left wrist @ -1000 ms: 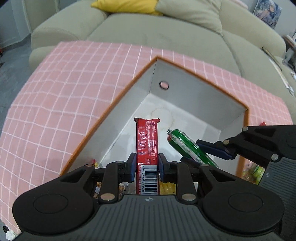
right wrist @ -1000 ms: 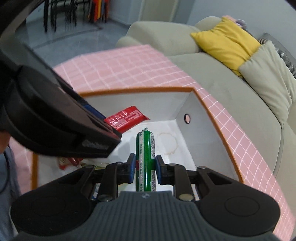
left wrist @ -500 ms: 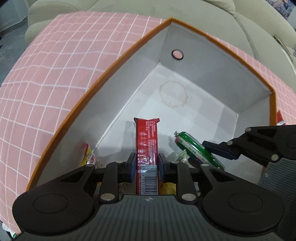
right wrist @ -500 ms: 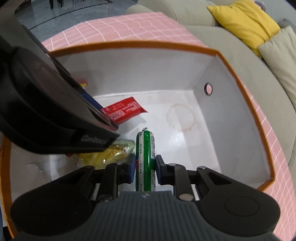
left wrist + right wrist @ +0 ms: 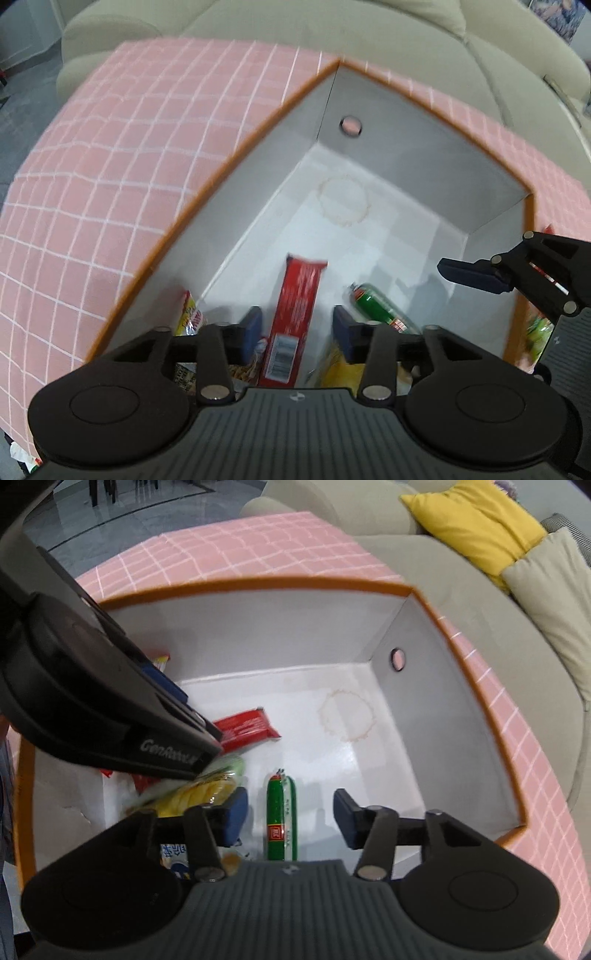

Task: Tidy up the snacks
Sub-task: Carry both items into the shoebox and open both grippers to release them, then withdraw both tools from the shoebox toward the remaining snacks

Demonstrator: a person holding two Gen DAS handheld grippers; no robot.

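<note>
Left wrist view:
left gripper (image 5: 297, 334): jaws just opened, pads clear of the red bar
red bar (image 5: 295, 314): between the pads, inside the box (image 5: 424, 162)
Right wrist view:
right gripper (image 5: 290, 818): jaws just opened, gripping nothing
green sausage (image 5: 280, 818): on the box floor between the pads

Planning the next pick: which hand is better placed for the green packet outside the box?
Right. The right gripper, its jaws just opened with the green sausage lying loose between them, hangs at the box wall beside that green packet.
</note>
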